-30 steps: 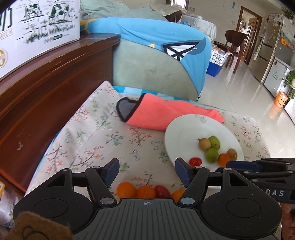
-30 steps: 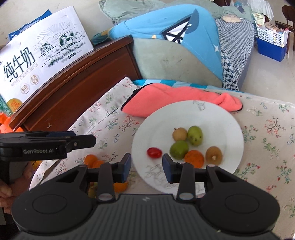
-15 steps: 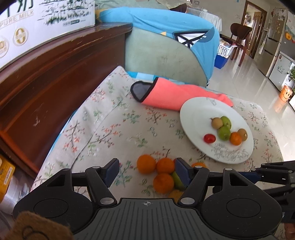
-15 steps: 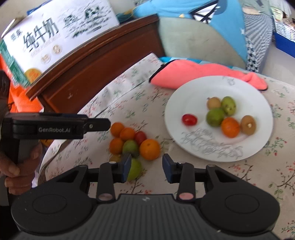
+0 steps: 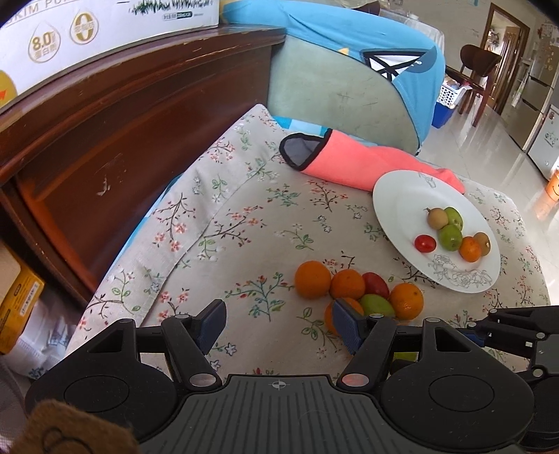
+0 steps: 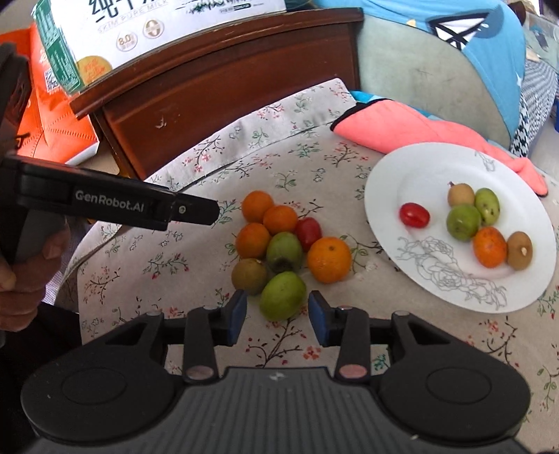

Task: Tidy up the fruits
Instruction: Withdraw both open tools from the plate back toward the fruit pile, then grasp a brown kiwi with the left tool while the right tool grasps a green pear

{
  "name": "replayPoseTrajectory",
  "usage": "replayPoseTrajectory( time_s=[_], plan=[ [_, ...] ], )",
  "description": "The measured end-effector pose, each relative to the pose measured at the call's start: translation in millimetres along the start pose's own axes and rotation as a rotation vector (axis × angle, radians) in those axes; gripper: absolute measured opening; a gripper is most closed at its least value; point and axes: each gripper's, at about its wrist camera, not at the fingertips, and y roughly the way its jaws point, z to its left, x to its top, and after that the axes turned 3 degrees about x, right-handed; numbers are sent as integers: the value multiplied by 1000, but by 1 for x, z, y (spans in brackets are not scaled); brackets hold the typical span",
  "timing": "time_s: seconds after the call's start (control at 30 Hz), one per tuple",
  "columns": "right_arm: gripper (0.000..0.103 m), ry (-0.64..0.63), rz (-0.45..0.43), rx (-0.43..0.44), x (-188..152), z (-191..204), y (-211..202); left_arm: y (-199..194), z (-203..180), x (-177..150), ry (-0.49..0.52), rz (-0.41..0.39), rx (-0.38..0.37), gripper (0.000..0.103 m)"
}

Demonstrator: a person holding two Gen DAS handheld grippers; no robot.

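Green fruit [image 6: 282,296], nearest of a pile of eight: four oranges, two green, one brown, one red. It lies between the unclenched right tool's [image 6: 277,312] pads, untouched. Left tool [image 5: 279,326], released, hangs over bare cloth left of the pile. White plate [image 6: 433,279] to the right holds six fruits; desk edge just beyond.

Readable text, as catalogued: "GenRobot.AI" is printed in white on the side of the left gripper [image 6: 190,209]. On the milk carton [image 6: 167,24], "SKIM PURE MILK" and a round "8.0" mark are shown beneath partly cropped Chinese characters. Other print is too small to be read.
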Motion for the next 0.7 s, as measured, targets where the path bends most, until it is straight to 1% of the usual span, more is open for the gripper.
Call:
replayPoseTrajectory(
  time_s=[0.2,0.23,0.3,0.47,0.7],
  plan=[
    [40,-10,3,-25,0,0,7,0,-3,-4,9,10,-18,67],
    [39,-7,6,-29,0,0,9,1,-4,-4,11,13,-22,67],
    [32,-1,7,-21,-1,-2,10,1,-7,-7,16,18,-25,67],
    [32,-9,19,-11,-4,-3,4,1,-14,-16,30,37,-49,67],
    [32,0,21,-41,-10,-11,-14,5,-34,-26,81,52,-77,66]
  ],
)
